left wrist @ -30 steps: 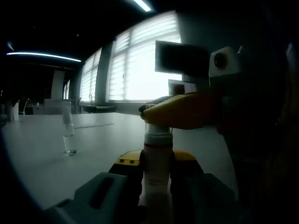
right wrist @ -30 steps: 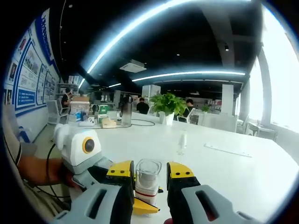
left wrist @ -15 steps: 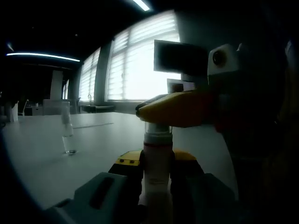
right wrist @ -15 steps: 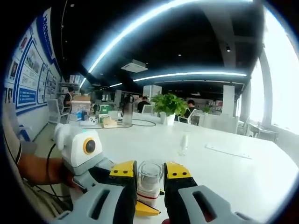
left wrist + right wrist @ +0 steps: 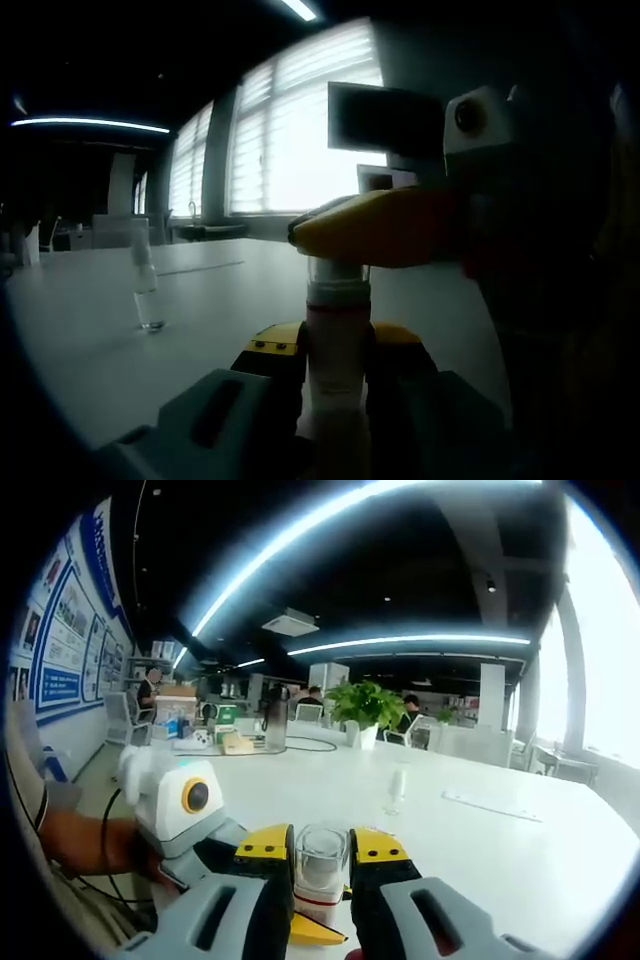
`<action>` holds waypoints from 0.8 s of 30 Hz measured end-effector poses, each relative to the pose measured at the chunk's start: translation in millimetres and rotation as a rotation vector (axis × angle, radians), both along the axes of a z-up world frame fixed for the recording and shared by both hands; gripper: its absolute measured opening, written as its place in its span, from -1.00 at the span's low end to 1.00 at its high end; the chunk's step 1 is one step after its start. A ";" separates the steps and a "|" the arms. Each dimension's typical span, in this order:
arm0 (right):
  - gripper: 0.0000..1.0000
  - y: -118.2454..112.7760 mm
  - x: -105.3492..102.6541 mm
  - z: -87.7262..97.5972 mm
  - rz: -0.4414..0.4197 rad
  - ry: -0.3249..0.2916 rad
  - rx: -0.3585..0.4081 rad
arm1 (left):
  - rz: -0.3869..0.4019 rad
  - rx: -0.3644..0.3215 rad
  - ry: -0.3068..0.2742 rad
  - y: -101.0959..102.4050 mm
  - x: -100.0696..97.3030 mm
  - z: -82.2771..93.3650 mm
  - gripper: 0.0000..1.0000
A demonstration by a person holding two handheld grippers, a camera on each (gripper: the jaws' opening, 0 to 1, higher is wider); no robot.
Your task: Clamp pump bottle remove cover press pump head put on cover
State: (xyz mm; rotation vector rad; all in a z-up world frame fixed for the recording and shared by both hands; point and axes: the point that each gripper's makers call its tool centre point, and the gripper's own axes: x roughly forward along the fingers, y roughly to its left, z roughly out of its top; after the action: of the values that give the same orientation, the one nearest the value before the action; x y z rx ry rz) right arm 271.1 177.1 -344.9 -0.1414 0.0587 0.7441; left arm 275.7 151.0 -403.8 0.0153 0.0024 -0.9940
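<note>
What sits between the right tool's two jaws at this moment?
In the right gripper view, the right tool grips the clear cover atop the pump bottle.

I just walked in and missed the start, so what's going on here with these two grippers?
A person works two handheld grippers on a white table. The left gripper clamps the pump bottle upright. The right gripper has closed on the clear cover at the bottle's top. A second small bottle stands further off.

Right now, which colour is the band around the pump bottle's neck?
Red, clearest in the right gripper view on the pump bottle.
</note>
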 end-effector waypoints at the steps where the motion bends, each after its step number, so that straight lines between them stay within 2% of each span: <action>1: -0.67 0.0 0.0 0.1 0.000 -0.001 0.000 | -0.001 0.000 0.004 -0.2 -0.4 -0.4 -0.72; 18: -0.69 -1.2 -0.1 0.4 -0.012 0.017 0.027 | -0.001 0.000 0.008 0.3 3.0 0.0 -0.73; 24: -0.69 -0.2 -1.3 0.6 -0.001 0.003 0.022 | -0.006 -0.001 0.013 0.1 2.0 -0.6 -0.74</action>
State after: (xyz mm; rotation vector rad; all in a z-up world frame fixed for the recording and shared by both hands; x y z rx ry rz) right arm 269.8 176.9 -344.3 -0.1192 0.0529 0.7440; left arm 277.7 151.1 -404.4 0.0082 0.0141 -0.9996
